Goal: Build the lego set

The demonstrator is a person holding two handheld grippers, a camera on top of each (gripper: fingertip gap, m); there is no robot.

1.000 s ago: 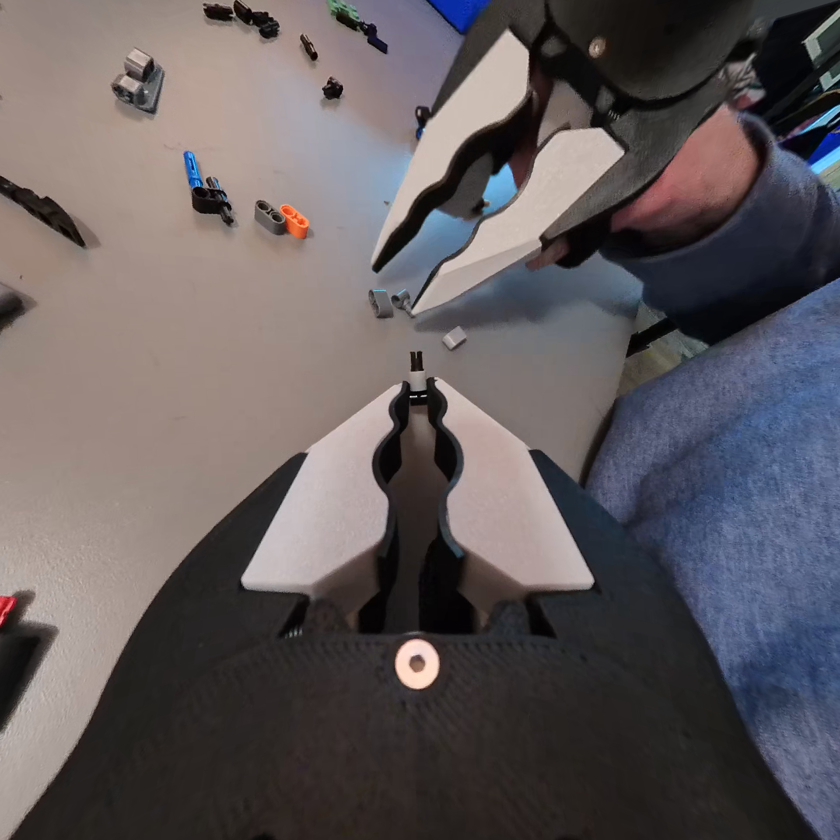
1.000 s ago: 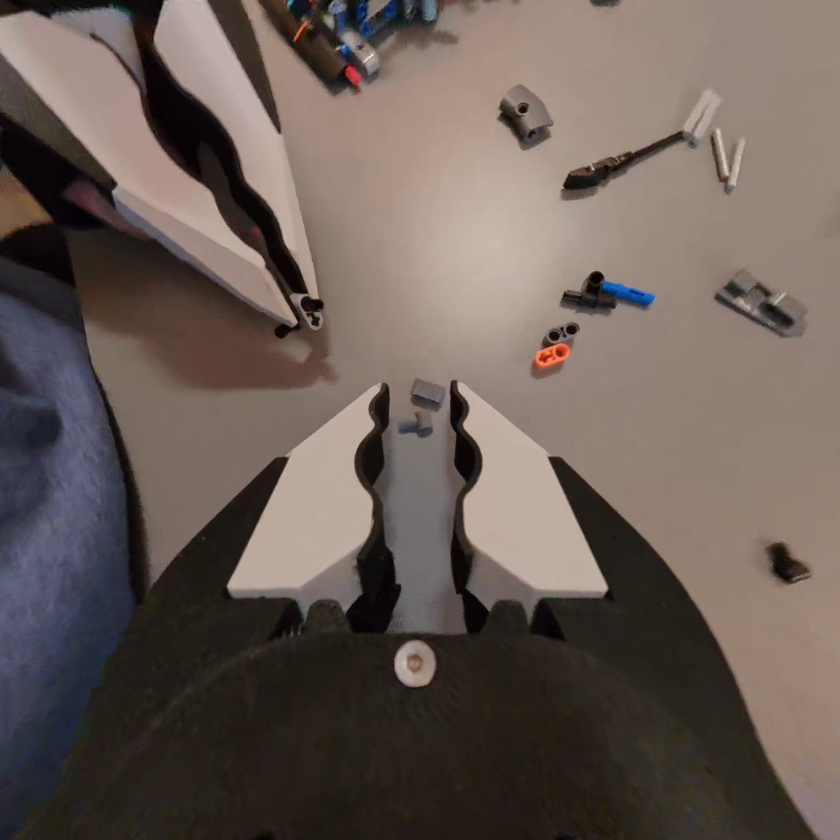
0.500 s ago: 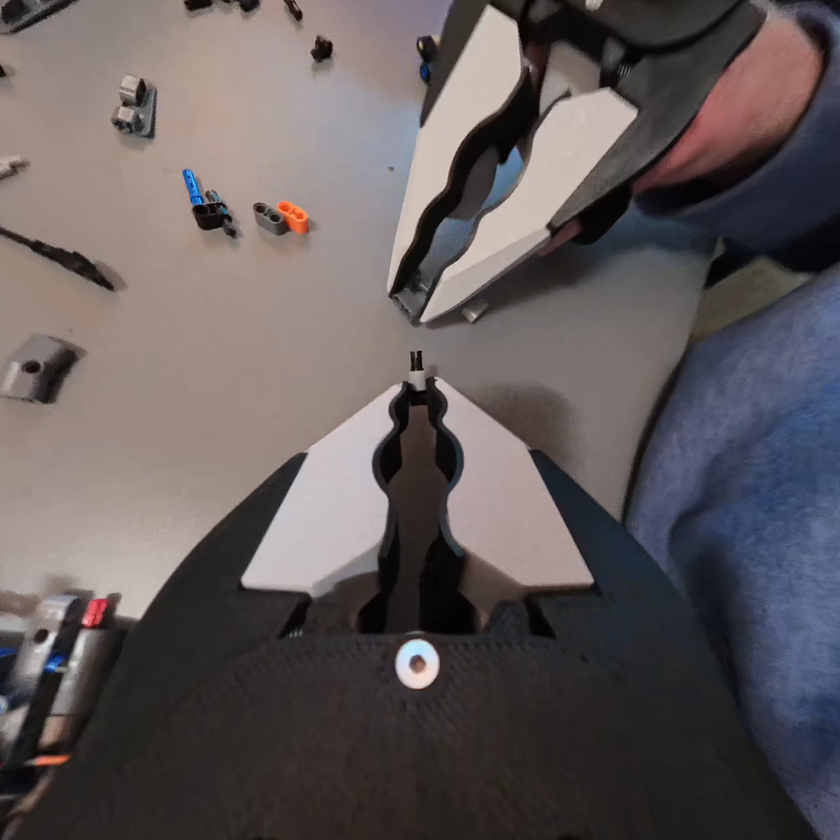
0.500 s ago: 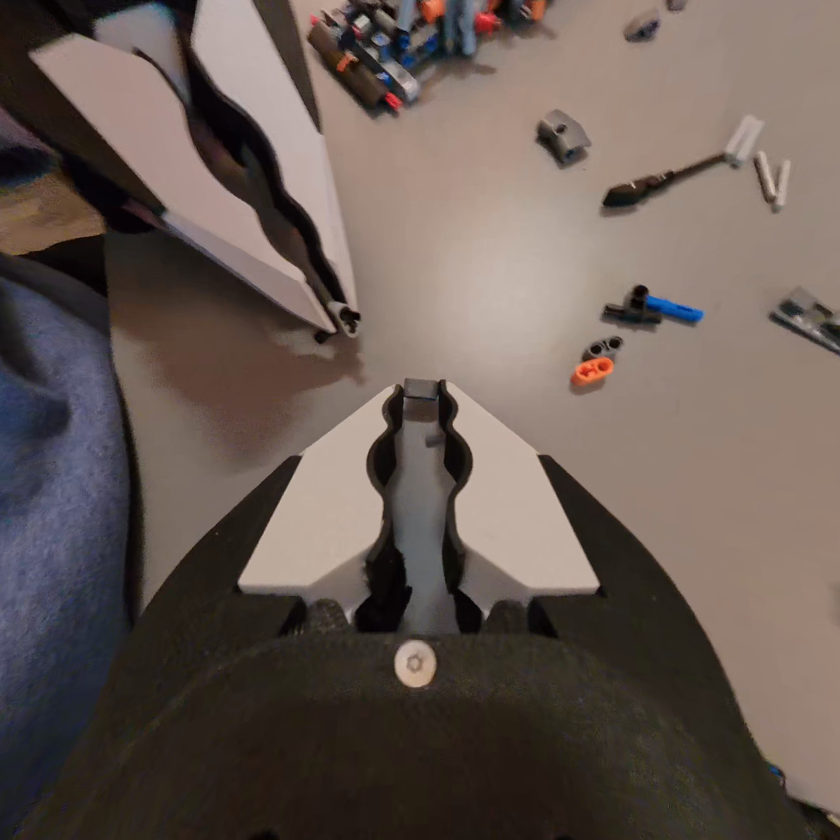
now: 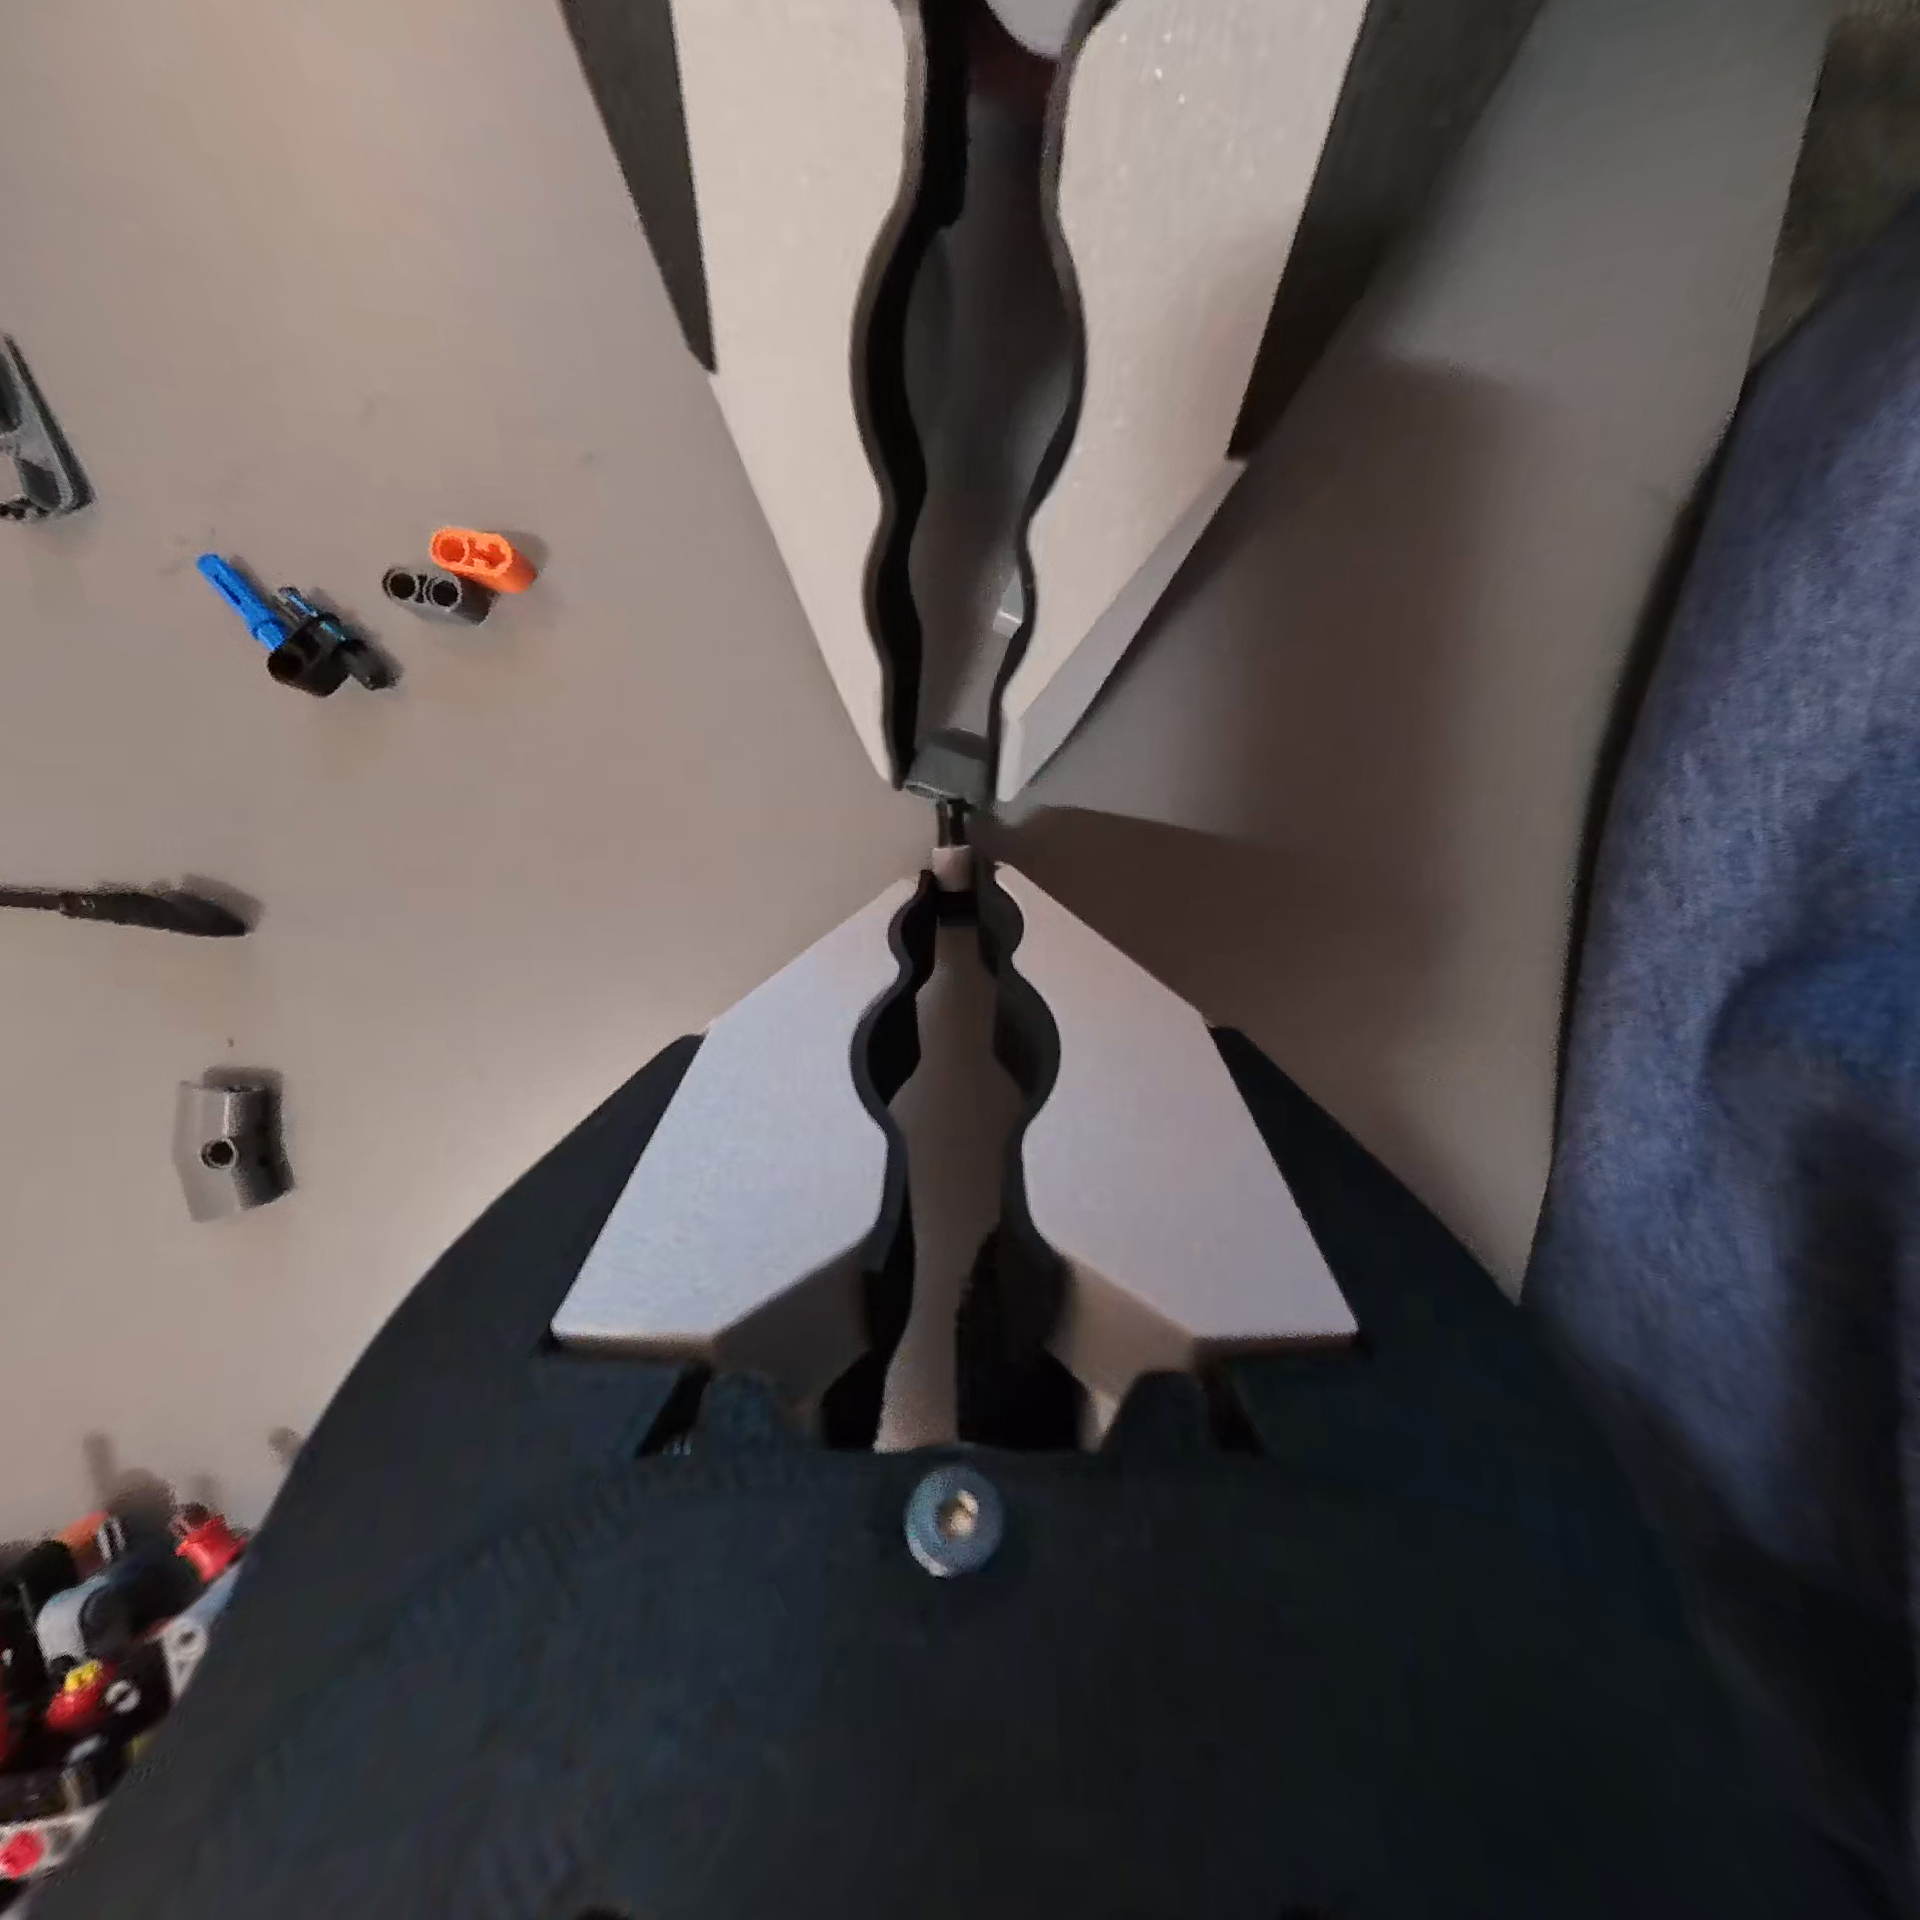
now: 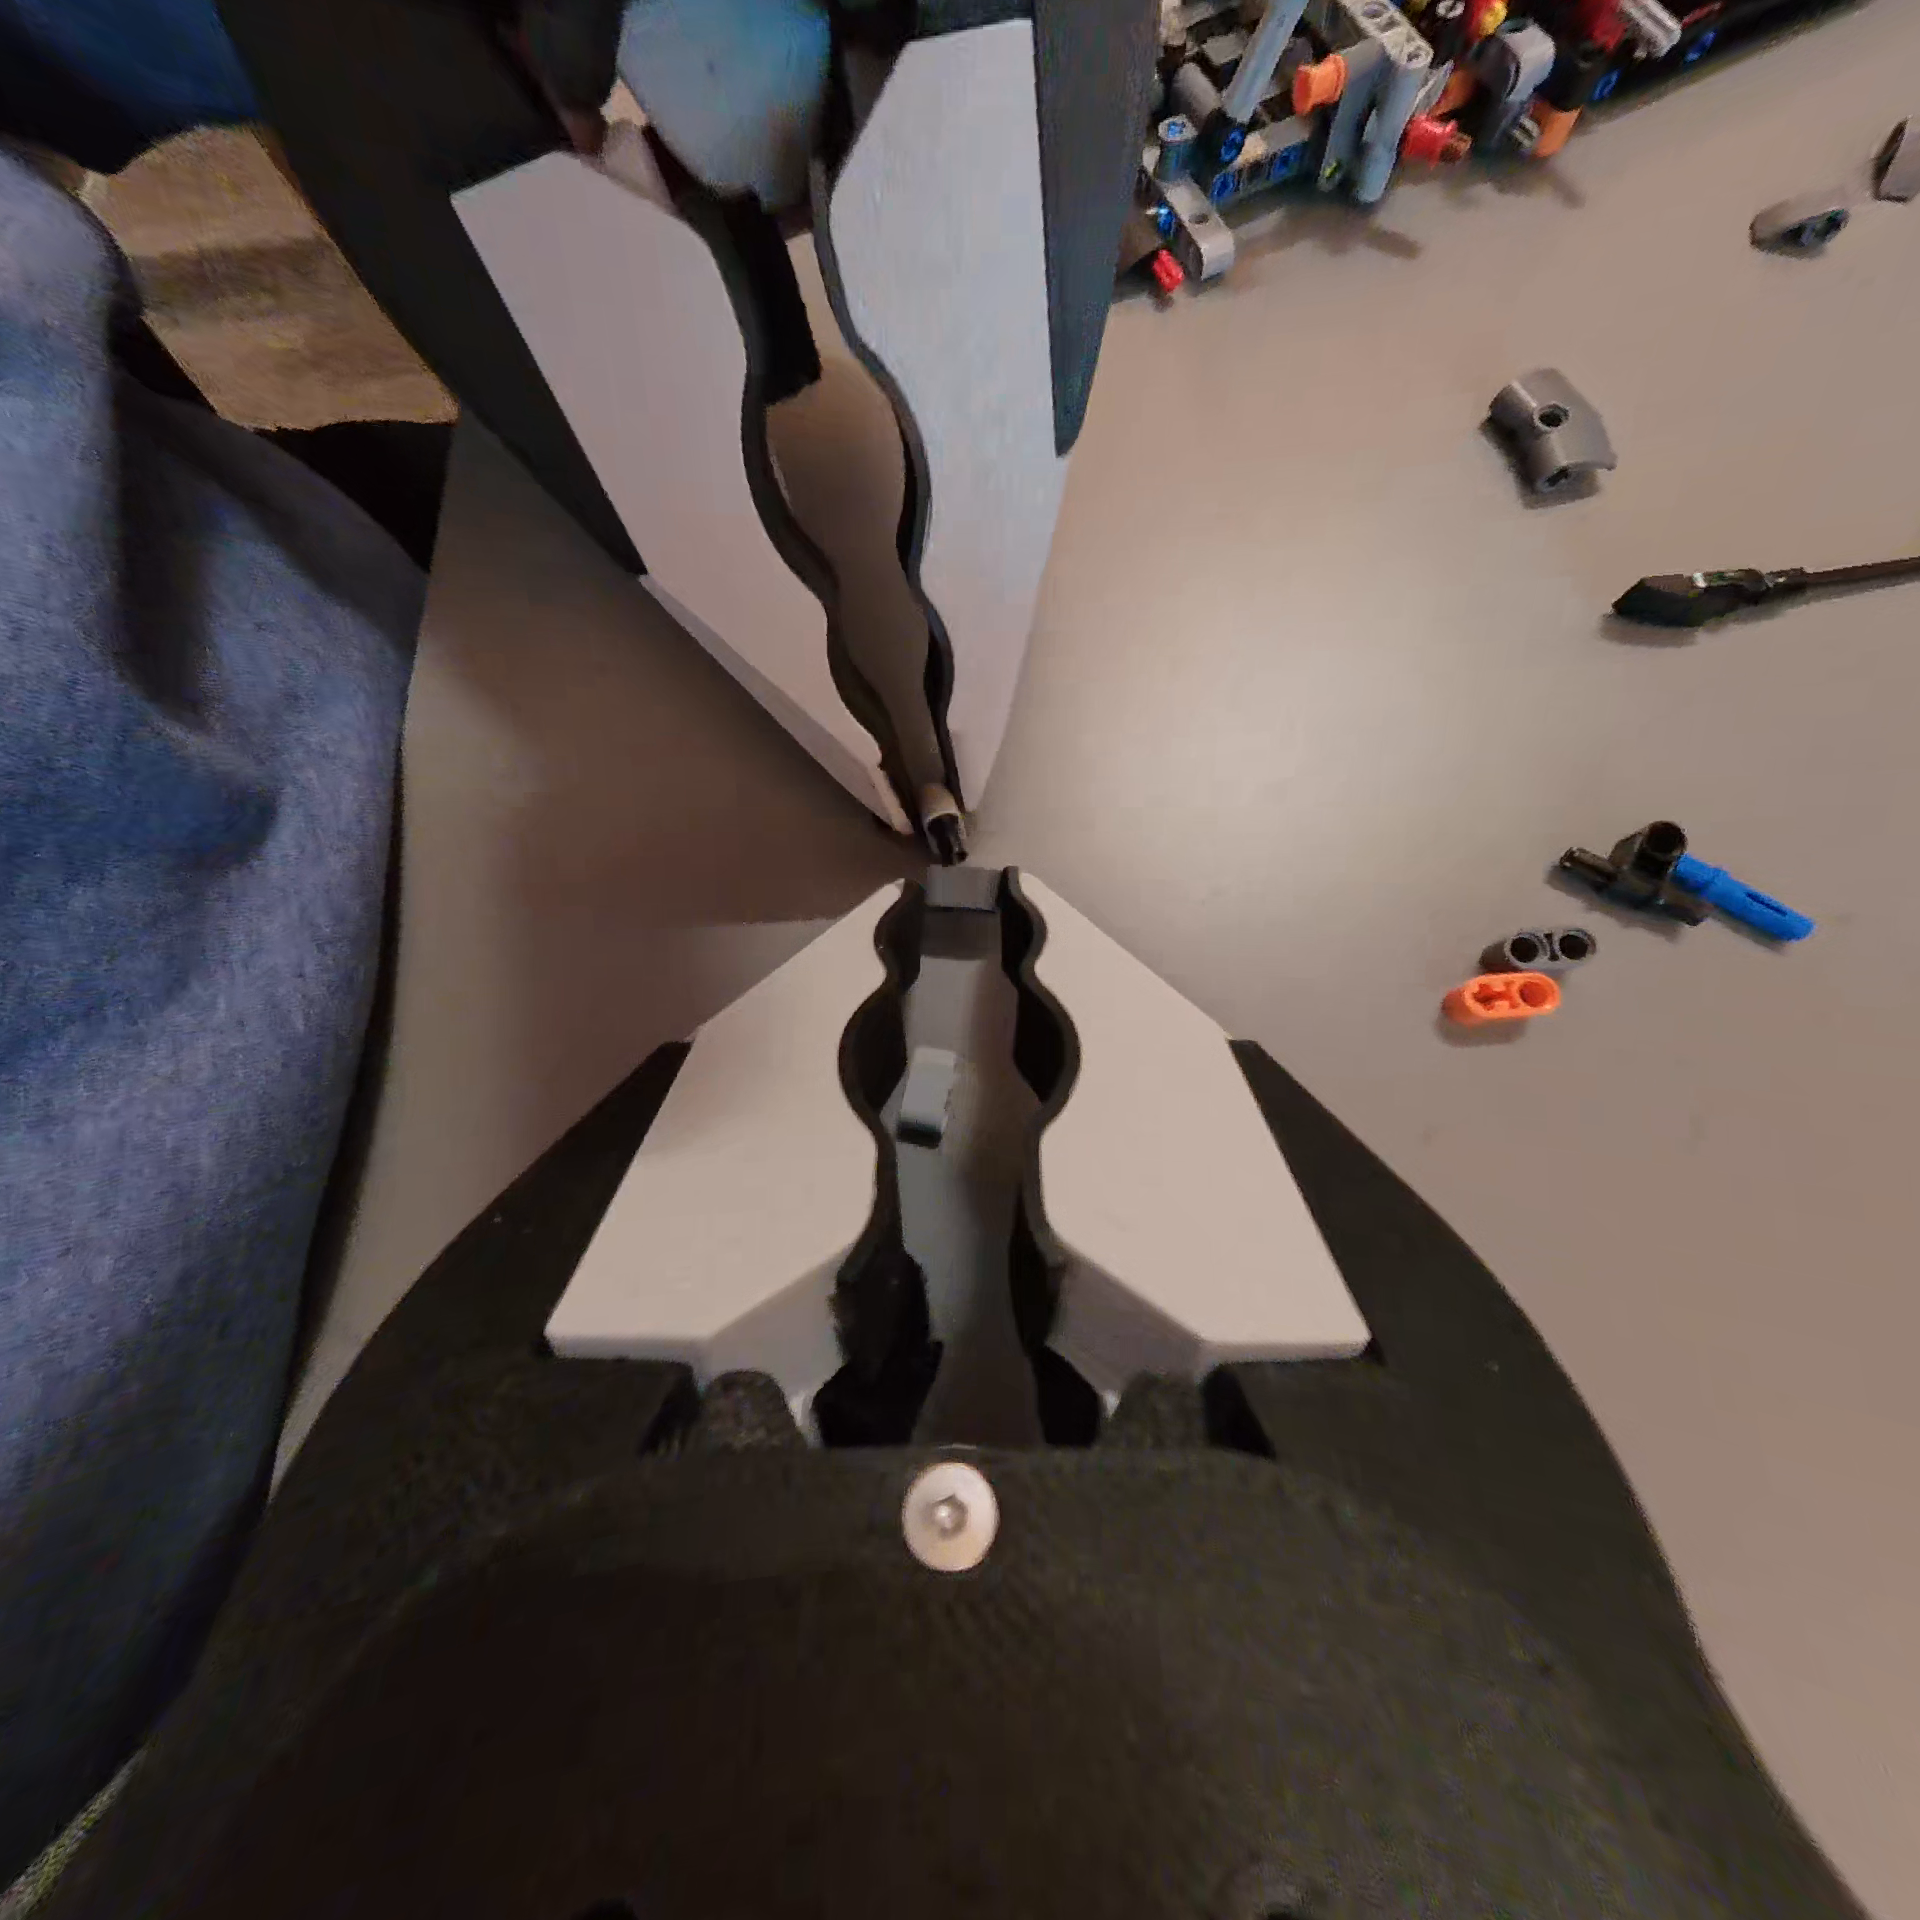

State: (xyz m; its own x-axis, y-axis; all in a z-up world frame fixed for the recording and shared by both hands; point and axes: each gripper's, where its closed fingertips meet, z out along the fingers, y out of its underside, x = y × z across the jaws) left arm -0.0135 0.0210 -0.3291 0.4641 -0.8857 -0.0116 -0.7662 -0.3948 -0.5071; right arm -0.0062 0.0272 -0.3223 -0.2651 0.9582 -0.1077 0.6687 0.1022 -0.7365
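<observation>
My left gripper [image 5: 952,885] is shut on a small black pin with a light sleeve [image 5: 952,854], which sticks out past its tips. My right gripper [image 6: 958,885] is shut on a small grey piece [image 6: 956,891]. The two grippers point at each other, tip to tip, above the grey table. In the left wrist view the pin's black end meets the grey piece [image 5: 948,774] held by the right gripper [image 5: 948,764]. In the right wrist view the left gripper [image 6: 937,808] comes in from the top with the pin [image 6: 943,829]. Another small grey piece [image 6: 923,1107] lies on the table under my right fingers.
Loose parts lie on the table: an orange connector [image 5: 480,556], a grey double connector [image 5: 436,594], a blue and black pin assembly [image 5: 286,629], a grey curved piece [image 5: 234,1143], a long black piece [image 5: 135,909]. The part-built model [image 6: 1403,94] stands farther off. A person's blue clothing [image 5: 1766,935] is beside the table edge. The tips of both grippers are at nearly the same place. From the right gripper's tips to the orange connector [image 5: 480,556] is close to 9 centimetres. The right camera catches it too, in the right wrist view [image 6: 1496,989].
My right gripper has shut on the small grey piece and lifted it. Both grippers have moved together until their tips almost touch.
</observation>
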